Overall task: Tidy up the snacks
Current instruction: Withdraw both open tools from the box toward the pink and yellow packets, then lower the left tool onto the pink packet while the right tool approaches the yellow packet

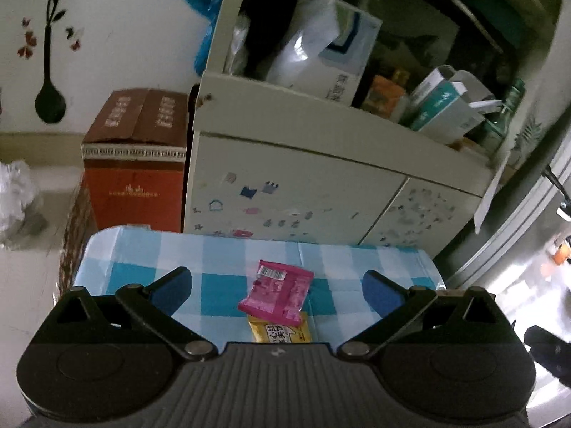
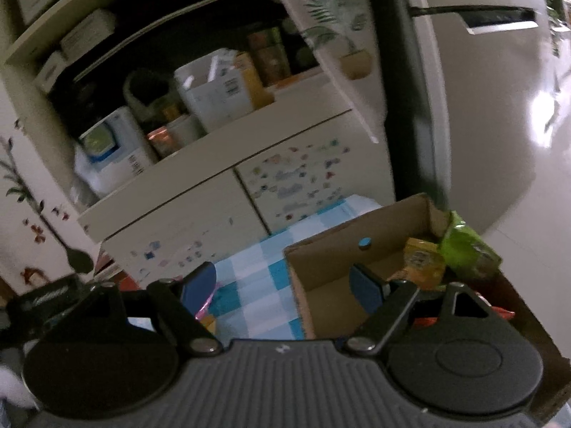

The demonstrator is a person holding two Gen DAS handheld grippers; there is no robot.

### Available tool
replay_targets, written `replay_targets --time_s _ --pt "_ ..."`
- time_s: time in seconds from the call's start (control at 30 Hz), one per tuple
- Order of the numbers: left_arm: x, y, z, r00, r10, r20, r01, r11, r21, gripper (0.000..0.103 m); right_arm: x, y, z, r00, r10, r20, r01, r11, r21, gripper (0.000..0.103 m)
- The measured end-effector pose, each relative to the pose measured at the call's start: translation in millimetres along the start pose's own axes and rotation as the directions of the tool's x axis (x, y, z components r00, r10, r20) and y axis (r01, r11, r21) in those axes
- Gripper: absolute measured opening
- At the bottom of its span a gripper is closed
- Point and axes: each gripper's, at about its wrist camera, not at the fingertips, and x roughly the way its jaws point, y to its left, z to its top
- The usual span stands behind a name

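- The left gripper point(image 1: 276, 287) hangs with jaws spread and nothing between them, over a pink packet point(image 1: 276, 292).
- The right gripper point(image 2: 282, 285) is likewise spread and empty, beside the box point(image 2: 321, 249).
- The pink packet lies flat on the checked cloth point(image 1: 142, 249), overlapping a yellow packet point(image 1: 280, 331).
- Judged partly done: a green bag point(image 2: 467, 246) and other snacks sit in the box; two packets are left.

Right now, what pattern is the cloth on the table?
Blue and white checks on the tablecloth, clearest in the left wrist view.
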Motion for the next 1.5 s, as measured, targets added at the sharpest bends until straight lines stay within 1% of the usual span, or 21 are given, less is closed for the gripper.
replay_targets --time_s 0.13,0.27,0.37,0.47,0.63,0.83,0.93,1.2,1.3,1.4,1.5 --pt "13 1 -1 1.0 0.006 -0.017 -0.006 1.0 0.005 0.103 2 14 -6 0.999 0.031 -0.004 -0.032 0.997 -0.066 0.082" --pt "30 4 -3 0.999 -0.006 -0.048 0.007 1.0 0.013 0.103 6 24 -13 0.998 0.062 -0.026 -0.064 0.991 -0.114 0.082" --pt "44 5 -4 0.998 0.011 -0.069 -0.009 1.0 0.028 0.103 10 33 -19 0.996 0.075 -0.048 -0.082 0.984 -0.157 0.082" --pt "54 4 -4 0.997 0.021 -0.081 -0.016 0.998 0.059 0.103 14 43 -26 0.993 0.093 -0.072 -0.106 0.973 -0.203 0.082" --pt "71 -1 -3 0.995 0.004 -0.102 0.008 0.993 0.12 0.103 25 59 -41 0.986 0.111 -0.122 -0.141 0.952 -0.271 0.082" --pt "96 -3 -4 0.987 -0.016 -0.163 0.04 0.988 0.15 0.103 36 70 -58 0.977 0.104 -0.184 -0.158 0.936 -0.313 0.082" --pt "110 -3 -7 0.983 0.004 -0.184 0.029 0.984 0.178 0.103 38 73 -63 0.974 0.104 -0.2 -0.168 0.928 -0.331 0.082" --pt "140 -3 -10 0.974 0.003 -0.227 0.044 0.978 0.203 0.103 53 80 -75 0.965 0.091 -0.247 -0.177 0.92 -0.349 0.082" --pt "149 -2 -11 0.969 -0.018 -0.247 0.072 0.975 0.212 0.103 60 82 -80 0.962 0.076 -0.261 -0.172 0.914 -0.367 0.082" --pt "159 -1 -11 0.966 -0.005 -0.257 0.062 0.975 0.215 0.103 65 82 -82 0.96 0.074 -0.27 -0.174 0.915 -0.365 0.082" --pt "165 0 -12 0.965 -0.011 -0.263 0.068 0.976 0.207 0.103 72 86 -85 0.959 0.07 -0.275 -0.174 0.911 -0.374 0.082"
